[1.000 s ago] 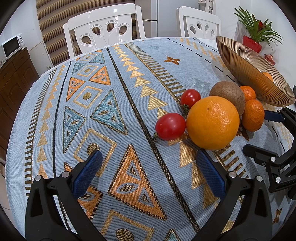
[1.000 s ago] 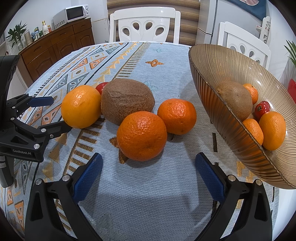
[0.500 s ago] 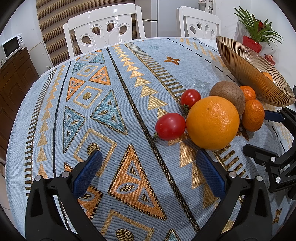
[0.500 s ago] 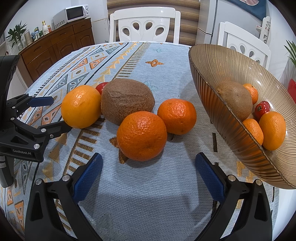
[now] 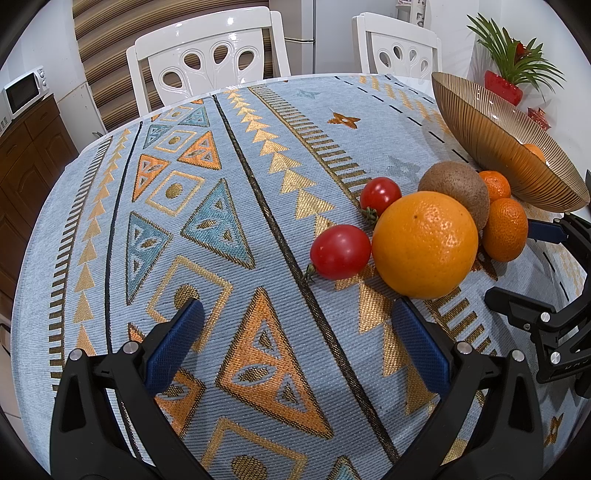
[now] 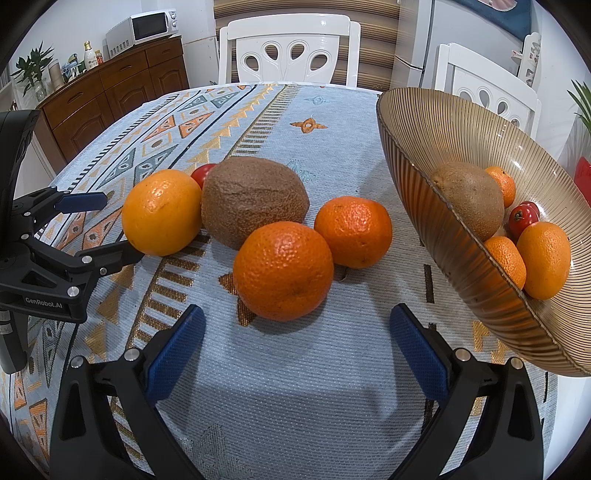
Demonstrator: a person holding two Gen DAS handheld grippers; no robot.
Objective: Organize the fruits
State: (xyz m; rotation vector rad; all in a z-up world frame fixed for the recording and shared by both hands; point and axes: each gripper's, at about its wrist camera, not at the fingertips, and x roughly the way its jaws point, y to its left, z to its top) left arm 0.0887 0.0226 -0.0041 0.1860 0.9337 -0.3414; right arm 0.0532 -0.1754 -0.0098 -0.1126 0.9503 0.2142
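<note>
- We are reading one label only: "GenRobot.AI" in white on the black body of the left gripper [image 6: 79, 225], seen from the right wrist view; no other writing is legible.
- We are holding the left gripper [image 5: 295, 339] with its blue pads spread wide and nothing between them, over the patterned tablecloth [image 5: 207, 229].
- We are holding the right gripper [image 6: 295, 343] gaping too, empty, its pads pointing at the nearest mandarin [image 6: 283, 271].
- Loose on the cloth, we are counting six fruits: one large orange [image 5: 424, 244], one kiwi [image 6: 255, 201], two mandarins, the second one [image 6: 352, 232] lying just behind the first, and two tomatoes, one near [image 5: 340, 252] and one farther [image 5: 380, 194].
- The orange is touching the near tomato and is hiding part of the kiwi in the left wrist view; from the right wrist view the far tomato is peeking out between orange and kiwi.
- To the right of the cluster the ribbed amber bowl [image 6: 424, 147] is sitting near the table edge; inside it we are counting one kiwi [image 6: 471, 203], one orange [image 6: 546, 260], two mandarins and one tomato [image 6: 522, 218], perhaps a second behind it.
- Around the table we are seeing two white chairs [image 5: 207, 59], a wooden sideboard [image 6: 114, 92] carrying a microwave [image 6: 142, 29] and bottles, and a plant in a red pot [image 5: 504, 86].
</note>
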